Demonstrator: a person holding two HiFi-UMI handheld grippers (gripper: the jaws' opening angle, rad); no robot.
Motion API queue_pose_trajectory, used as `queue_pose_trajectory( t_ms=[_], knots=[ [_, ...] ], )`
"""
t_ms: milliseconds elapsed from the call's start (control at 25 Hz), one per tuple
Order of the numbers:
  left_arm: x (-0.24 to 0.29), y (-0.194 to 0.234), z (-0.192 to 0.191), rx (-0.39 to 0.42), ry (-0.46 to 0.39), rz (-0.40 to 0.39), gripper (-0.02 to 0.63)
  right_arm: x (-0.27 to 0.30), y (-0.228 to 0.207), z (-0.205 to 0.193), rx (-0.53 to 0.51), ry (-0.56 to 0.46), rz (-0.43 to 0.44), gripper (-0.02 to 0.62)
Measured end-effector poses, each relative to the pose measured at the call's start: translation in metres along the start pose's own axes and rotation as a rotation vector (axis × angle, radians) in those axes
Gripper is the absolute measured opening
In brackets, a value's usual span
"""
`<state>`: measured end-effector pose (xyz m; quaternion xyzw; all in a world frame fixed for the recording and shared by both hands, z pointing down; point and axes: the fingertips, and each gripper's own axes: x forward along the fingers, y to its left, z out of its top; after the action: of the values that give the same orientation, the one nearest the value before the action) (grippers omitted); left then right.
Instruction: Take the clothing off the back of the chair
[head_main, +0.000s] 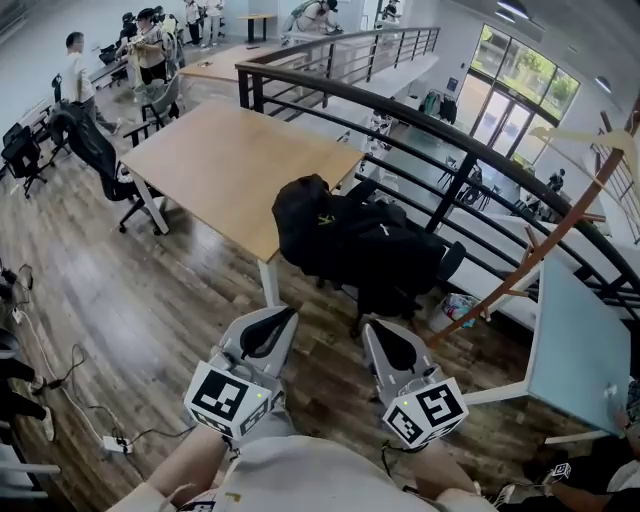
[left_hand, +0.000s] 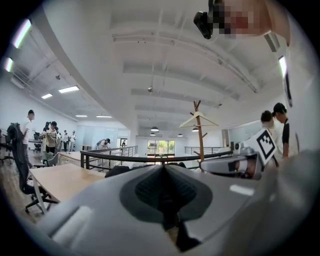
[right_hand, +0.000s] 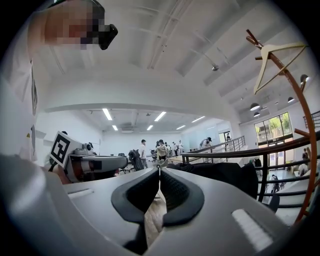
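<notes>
The left gripper (head_main: 286, 316) and right gripper (head_main: 374, 328) sit side by side, just apart, close in front of the body, both pointing level and forward. Each has its jaws pressed together, empty. The left forearm (head_main: 190, 465) and right forearm (head_main: 440, 482) show behind them

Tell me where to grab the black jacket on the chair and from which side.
Grip the black jacket at its hump beside the table, where the cloth bunches over the back of the chair. Come from above on the near side: the railing runs behind it, and the hump probably offers a fold to pinch.
</notes>
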<state>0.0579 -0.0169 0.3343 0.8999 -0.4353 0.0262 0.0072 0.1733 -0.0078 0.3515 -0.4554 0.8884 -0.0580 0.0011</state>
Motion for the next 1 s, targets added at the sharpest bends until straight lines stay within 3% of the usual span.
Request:
queue_pose_trajectory(
  t_ms=[520, 1000],
  knots=[
    [0.091, 0.086, 0.032, 0.014, -0.012, -0.140, 0.003, 0.103, -0.056, 0.049, -0.005, -0.048, -0.146, 0.008],
    [0.117, 0.151, 0.036, 0.005, -0.046, -0.224, 0.003, 0.167, -0.066, 0.052, -0.031, -0.038, -0.230, 0.008]
  ],
)
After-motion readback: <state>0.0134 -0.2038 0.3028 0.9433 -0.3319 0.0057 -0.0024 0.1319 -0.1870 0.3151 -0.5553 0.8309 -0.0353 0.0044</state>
